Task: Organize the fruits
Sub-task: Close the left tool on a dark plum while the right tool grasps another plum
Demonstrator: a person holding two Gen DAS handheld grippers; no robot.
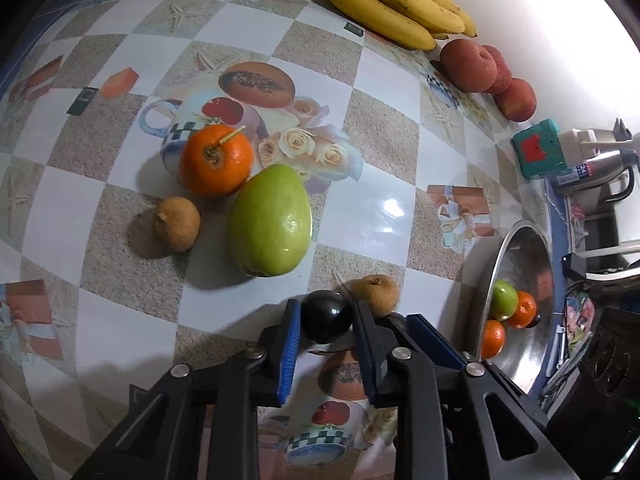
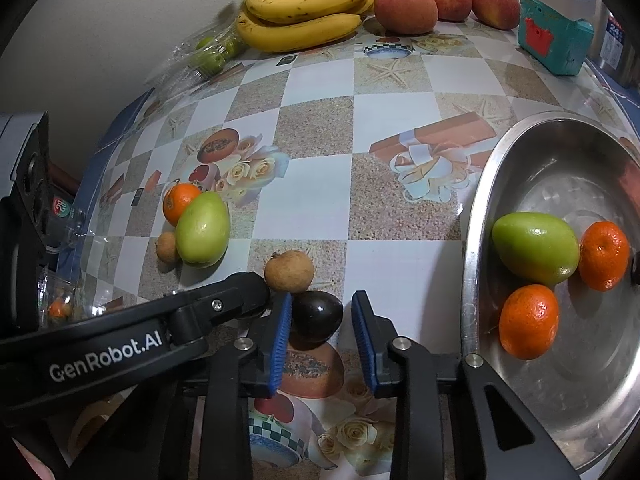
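Observation:
A small dark plum point(image 1: 326, 317) lies on the table between the blue pads of my left gripper point(image 1: 326, 320), whose jaws close on it. In the right wrist view the plum point(image 2: 318, 314) sits between the open jaws of my right gripper point(image 2: 320, 314), touching its left pad only, with the left gripper's arm reaching in from the left. A brown longan point(image 1: 378, 293) point(image 2: 289, 271) lies just beyond the plum. A green mango point(image 1: 271, 221), an orange point(image 1: 216, 160) and another longan point(image 1: 177, 224) lie together mid-table. The steel bowl point(image 2: 472, 240) holds a green mango point(image 2: 534, 253) and two oranges point(image 2: 528, 321).
Bananas point(image 2: 308, 12) and three peaches point(image 2: 406, 8) lie along the far wall. A teal box point(image 2: 554, 38) stands at the back right. A clear plastic pack of green fruit point(image 2: 208, 54) lies at the back left. A kettle point(image 1: 600, 172) stands right of the table.

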